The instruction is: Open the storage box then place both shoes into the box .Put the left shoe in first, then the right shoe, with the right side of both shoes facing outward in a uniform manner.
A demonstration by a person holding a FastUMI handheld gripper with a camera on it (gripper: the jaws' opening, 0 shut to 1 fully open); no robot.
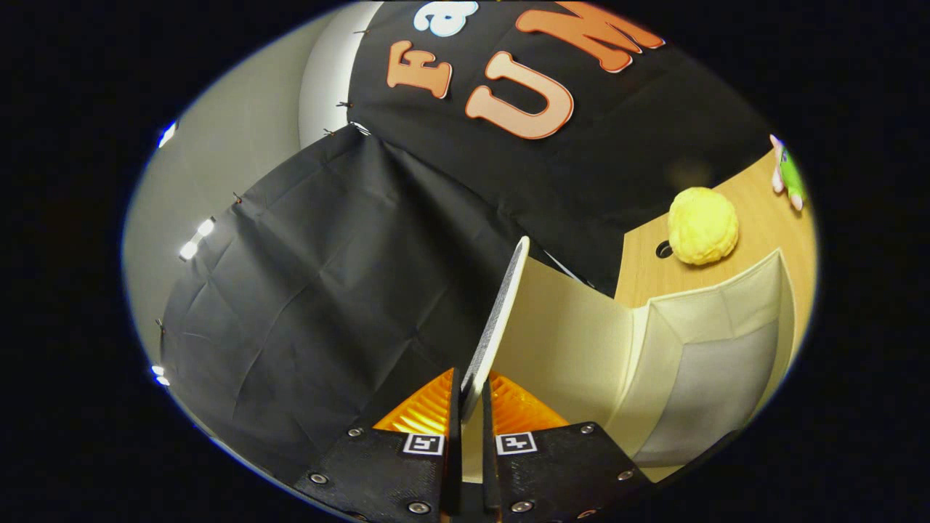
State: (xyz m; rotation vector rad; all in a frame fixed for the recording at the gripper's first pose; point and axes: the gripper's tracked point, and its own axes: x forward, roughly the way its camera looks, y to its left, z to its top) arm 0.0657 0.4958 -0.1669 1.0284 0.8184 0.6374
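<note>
My gripper point(471, 398) is shut on the near edge of the storage box's lid point(501, 312), a thin cream panel seen edge-on that rises away from the fingers. The view is tilted. To the right of the lid, the cream storage box point(719, 363) stands open, and its pale inner walls and greyish floor show. No shoe lies in the part of the box that I see.
A wooden table point(763, 218) lies beyond the box. On it sits a yellow fuzzy ball point(702, 225) beside a round hole point(664, 250), and a green and pink toy point(788, 174) lies further off. The booth's black cloth hangs to the left and ahead.
</note>
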